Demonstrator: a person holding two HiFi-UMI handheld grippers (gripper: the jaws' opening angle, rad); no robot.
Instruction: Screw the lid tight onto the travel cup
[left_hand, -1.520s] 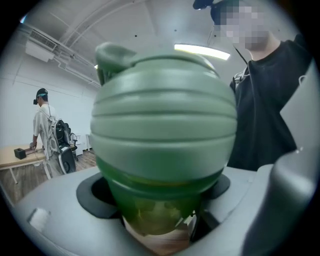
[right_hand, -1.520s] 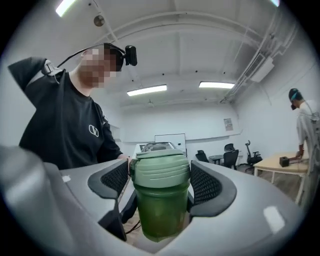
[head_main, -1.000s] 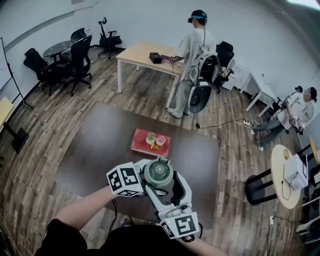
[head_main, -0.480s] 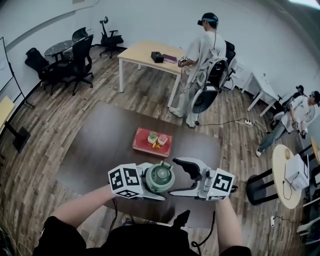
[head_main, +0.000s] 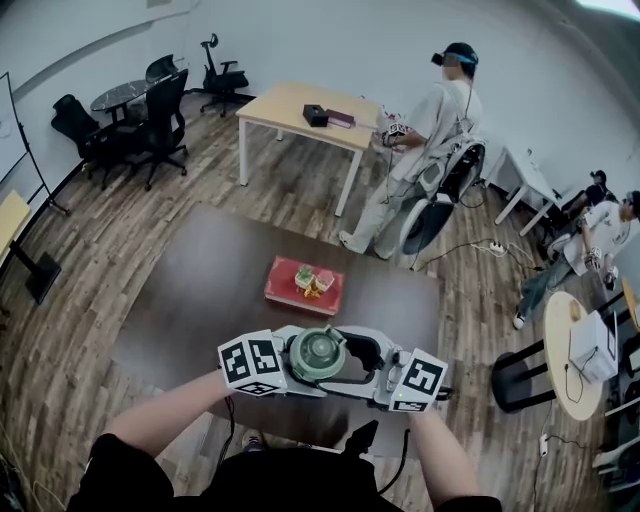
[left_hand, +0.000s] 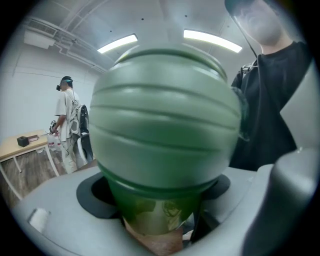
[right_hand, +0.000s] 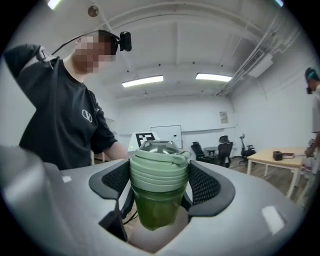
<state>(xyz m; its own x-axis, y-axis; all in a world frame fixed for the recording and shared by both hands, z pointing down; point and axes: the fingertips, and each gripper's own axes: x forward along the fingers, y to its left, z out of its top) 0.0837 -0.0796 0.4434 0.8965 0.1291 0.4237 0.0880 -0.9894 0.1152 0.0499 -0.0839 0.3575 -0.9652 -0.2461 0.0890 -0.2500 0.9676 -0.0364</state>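
Note:
A green travel cup (head_main: 318, 352) is held upright above the near edge of the dark table (head_main: 200, 290). My left gripper (head_main: 312, 370) comes in from the left and is shut on the cup's shiny green body (left_hand: 155, 215), below the ribbed lid (left_hand: 165, 130). My right gripper (head_main: 332, 357) reaches in from the right at lid height. Its jaws are closing, and the black ribbed pads (right_hand: 204, 184) sit against both sides of the pale green lid (right_hand: 159, 167). The lid has a clear top and sits level on the cup (right_hand: 156, 210).
A red tray (head_main: 285, 290) with small items lies on the table beyond the cup. A person (head_main: 425, 150) with grippers stands by a wooden table (head_main: 300, 105) at the back. Office chairs (head_main: 150, 110) stand far left, a round table (head_main: 570, 350) at right.
The right gripper left the top of the cup, swung out to the right, and has come back onto the lid from the right. The left gripper stayed put. The person at the back walked right.

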